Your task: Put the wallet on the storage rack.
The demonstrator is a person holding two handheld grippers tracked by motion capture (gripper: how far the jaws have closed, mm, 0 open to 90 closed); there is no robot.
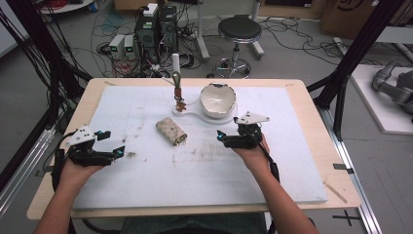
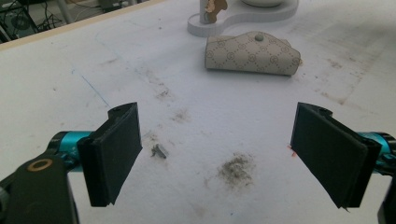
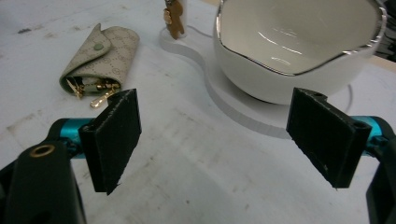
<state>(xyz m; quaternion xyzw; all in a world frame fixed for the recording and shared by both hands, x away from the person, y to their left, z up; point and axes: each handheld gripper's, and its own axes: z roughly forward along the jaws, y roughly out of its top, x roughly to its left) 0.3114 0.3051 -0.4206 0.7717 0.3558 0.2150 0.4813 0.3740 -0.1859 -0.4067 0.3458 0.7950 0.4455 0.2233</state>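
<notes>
White padding covers the wooden desk (image 1: 311, 105), stained in patches, with computers, cables and a stool on the floor beyond its far edge. Both forearms of the person come in from the near edge. The left gripper (image 1: 113, 150) is held low over the mat at the near left, pointing right toward the middle; its fingers (image 2: 116, 151) stand wide apart with nothing between them, above a smudge of dirt. The right gripper (image 1: 221, 138) sits right of centre, pointing left, fingers (image 3: 114, 137) likewise spread and empty.

Between the two grippers, a little farther back, lies the key pouch (image 1: 171, 131), a beige patterned roll resting flat on the mat, its snap button up and gold clips showing at its open end. It is apart from both grippers, nearer the right one. Just beyond it stands a white tray (image 1: 195, 113) carrying a white bowl (image 1: 217, 100) with a wavy rim and a small post with a brown charm (image 1: 180, 104).
</notes>
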